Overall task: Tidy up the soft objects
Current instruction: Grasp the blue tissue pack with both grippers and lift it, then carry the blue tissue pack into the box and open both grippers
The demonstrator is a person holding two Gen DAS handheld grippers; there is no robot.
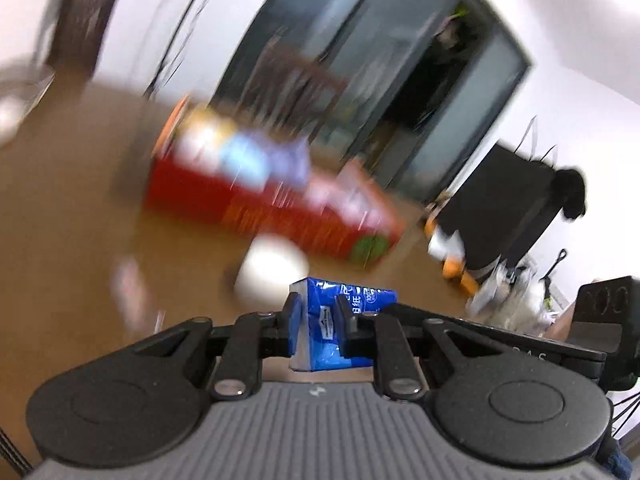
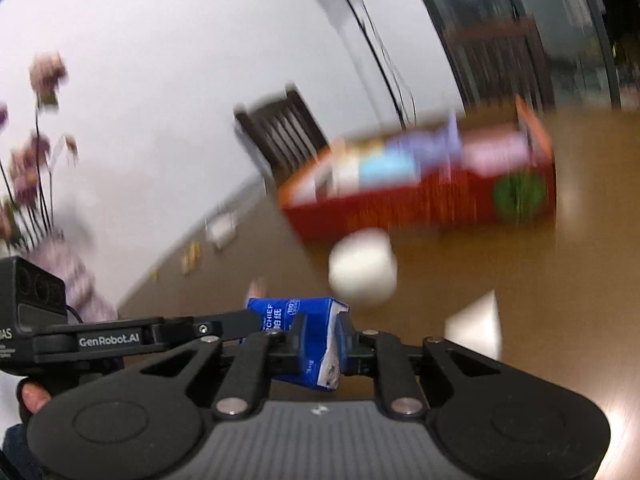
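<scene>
Two grippers pinch one blue tissue pack (image 1: 340, 320) between them, one at each end, and it hangs clear of the brown table (image 1: 80, 220). On the left wrist view, the left gripper (image 1: 318, 320) has its pads pressed on the pack's near end; the print on the wrapper is only partly readable. Beyond it, motion blur smears a white roll (image 1: 272, 272), and behind that a red box (image 1: 272, 200) whose pale and light-blue contents cannot be told apart. At the right edge the other gripper's black body is cut off. On the right wrist view, a dark chair (image 2: 284, 136) and pink flowers (image 2: 36, 128) show as smudges at left. The right gripper (image 2: 322, 340) is clamped on the pack's crumpled white-ended side (image 2: 296, 320). A white patch (image 2: 476, 328) on the table at right is too blurred to identify.
</scene>
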